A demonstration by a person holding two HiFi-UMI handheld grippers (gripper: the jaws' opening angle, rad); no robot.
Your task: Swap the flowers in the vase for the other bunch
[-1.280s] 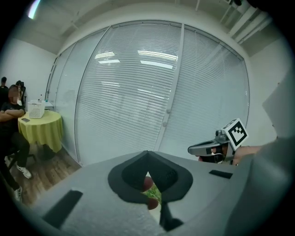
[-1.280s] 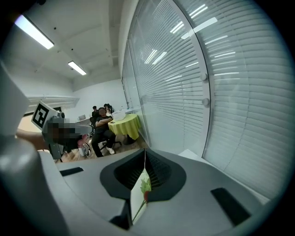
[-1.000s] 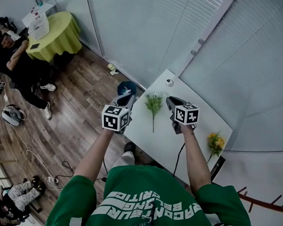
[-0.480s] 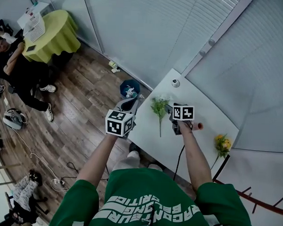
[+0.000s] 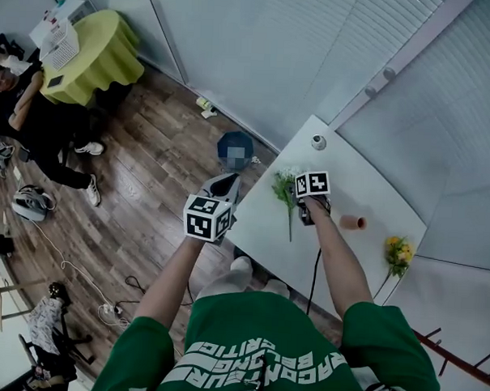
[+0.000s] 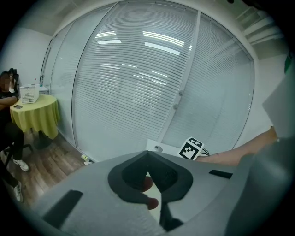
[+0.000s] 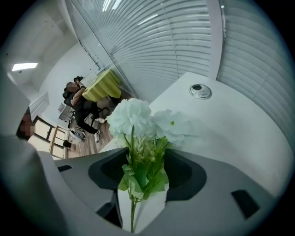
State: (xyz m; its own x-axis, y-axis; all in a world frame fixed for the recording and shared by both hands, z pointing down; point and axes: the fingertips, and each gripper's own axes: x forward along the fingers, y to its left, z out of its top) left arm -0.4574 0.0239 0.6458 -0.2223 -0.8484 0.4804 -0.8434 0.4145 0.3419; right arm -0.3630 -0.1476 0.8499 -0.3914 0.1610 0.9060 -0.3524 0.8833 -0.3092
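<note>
Wood-plank flooring fills the left of the head view, and a white table stands by the blinds at right. On the table lie a white flower bunch and a small orange-pink cylinder on its side, which I take for the vase. A yellow flower bunch lies well apart from them, near the table's corner. No flowers are in the cylinder. The right gripper is at the white bunch. The left gripper hangs just beside the table's edge, over the floor.

From the left gripper view, that claw's jaws meet at their tips, with only a thin wedge of table showing below them. A reddish smudge low in the wedge is too unclear to name, and nothing of the task is held. The right gripper's marker cube shows beyond.

From the right gripper view, the jaws stand apart on either side of the white bunch. Its blooms lie ahead of the jaws, and its leaves and stem run between them without being pinched. A small round fitting sits on the table farther off.

The step in hand looks like picking up the white bunch to put it in the vase. The next move calls for closing on the stem below the leaves, not on the soft blooms. The free left claw will probably then have to stand the toppled cylinder upright.
</note>
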